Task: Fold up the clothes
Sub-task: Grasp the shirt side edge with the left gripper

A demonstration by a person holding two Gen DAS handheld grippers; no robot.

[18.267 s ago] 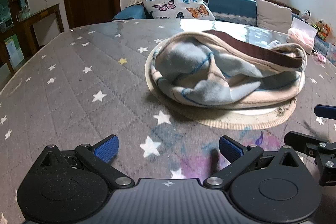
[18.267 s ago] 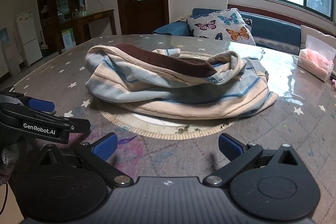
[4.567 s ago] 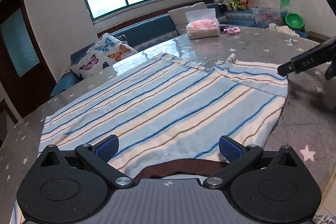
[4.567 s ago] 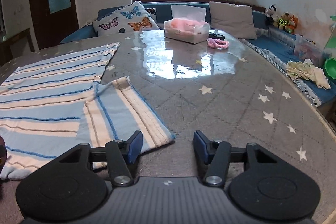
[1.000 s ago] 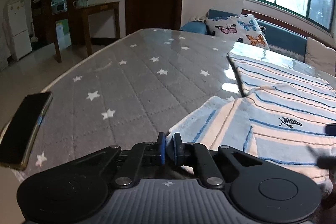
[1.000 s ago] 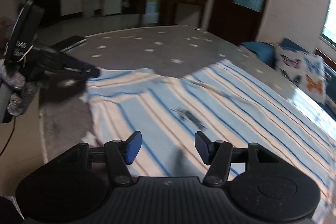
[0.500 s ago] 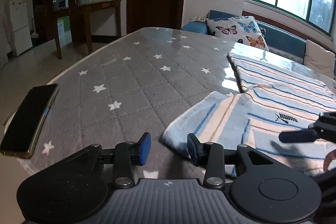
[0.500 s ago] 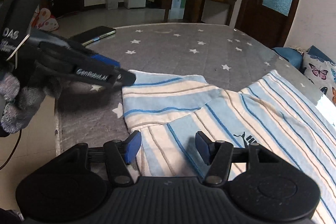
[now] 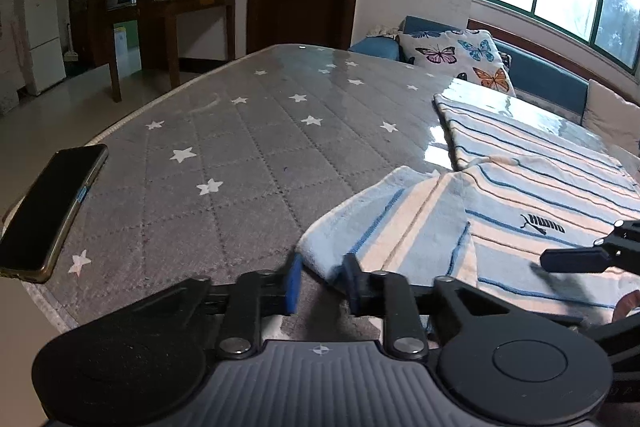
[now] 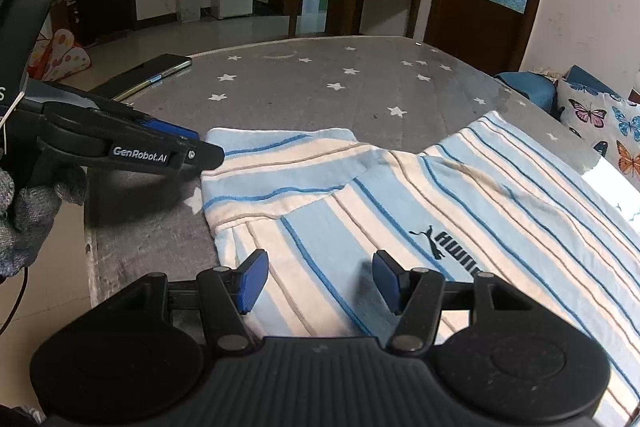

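**Hand-held grippers poised over a sleeve waiting to be folded in**

Hand-held gripper on the left [image 9: 320,281] sat low at the near edge of the sleeve [image 9: 384,223], its blue pads parted with the cuff hem lying just between them, nothing yet pinched. The right hand-held gripper [image 10: 320,281] hovered over the chest of the striped T-shirt [image 10: 460,211], jaws wide apart and holding nothing, close to the black printed logo [image 10: 444,243].

The shirt lay spread on the grey star-patterned surface [image 9: 240,147], body running off toward the window side, the one sleeve sticking out toward the surface's edge. A phone [image 9: 44,211] rested at that edge, well apart from the cloth.

To my eye the step in hand was taking that sleeve and laying it back across the body. Done well, the left pads would have closed on the cuff hem itself, catching both layers rather than the top one alone, since soft knit like this slips and peels apart. The lift should have been small, the sleeve carried straight inward so the crease fell along the side seam. The right tool looked well placed to press down near the logo and keep the body from dragging. A snatch at one layer would likely have bunched the shoulder.
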